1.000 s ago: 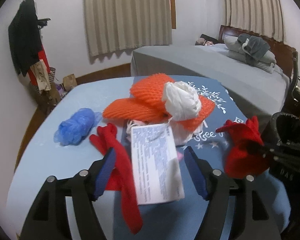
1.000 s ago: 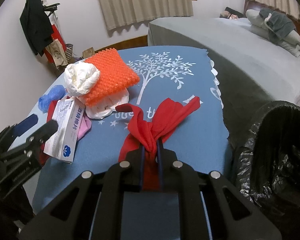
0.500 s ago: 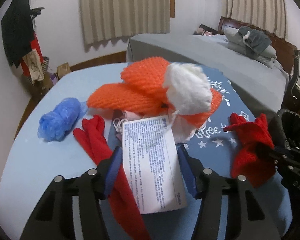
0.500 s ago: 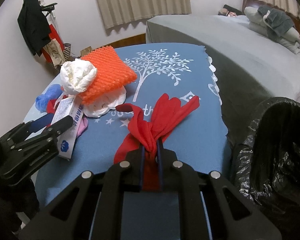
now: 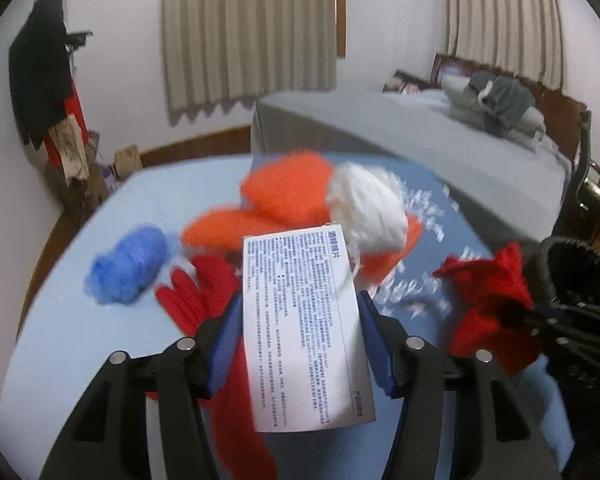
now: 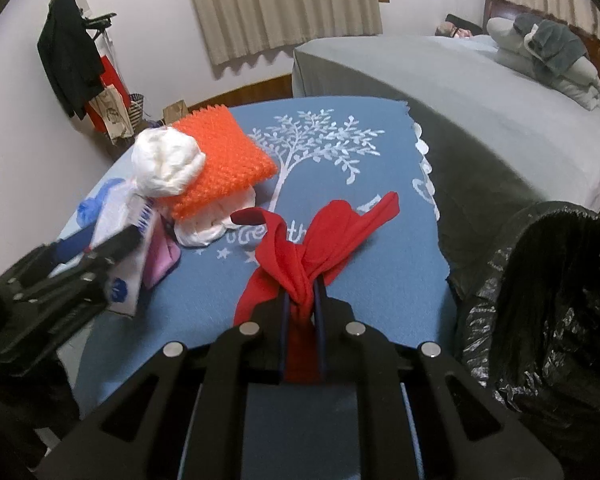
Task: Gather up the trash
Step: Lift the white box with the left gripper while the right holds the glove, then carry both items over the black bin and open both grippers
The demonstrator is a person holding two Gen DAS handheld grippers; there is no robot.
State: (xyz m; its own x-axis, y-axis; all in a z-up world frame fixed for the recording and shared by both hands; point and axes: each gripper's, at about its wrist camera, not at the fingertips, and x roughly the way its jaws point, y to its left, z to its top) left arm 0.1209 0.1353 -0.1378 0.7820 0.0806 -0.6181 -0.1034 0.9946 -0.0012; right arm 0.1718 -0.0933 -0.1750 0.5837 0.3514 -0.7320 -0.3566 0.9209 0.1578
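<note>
A grey bed (image 6: 480,92) stands behind a table whose blue cloth (image 6: 380,216) bears a white tree print. A bin lined with a black bag (image 6: 548,300) sits off the table's right edge. Near the table's far left corner lie orange foam netting (image 6: 224,156) and a white crumpled bag (image 6: 166,162), with a blue plastic wad (image 5: 128,264) toward the left edge. The left gripper (image 5: 300,320), jaws about half open, has just closed on a white printed box (image 5: 304,332) and holds it by its sides. The right gripper (image 6: 302,300), nearly shut, pinches a red cloth (image 6: 324,240) near the front edge.
</note>
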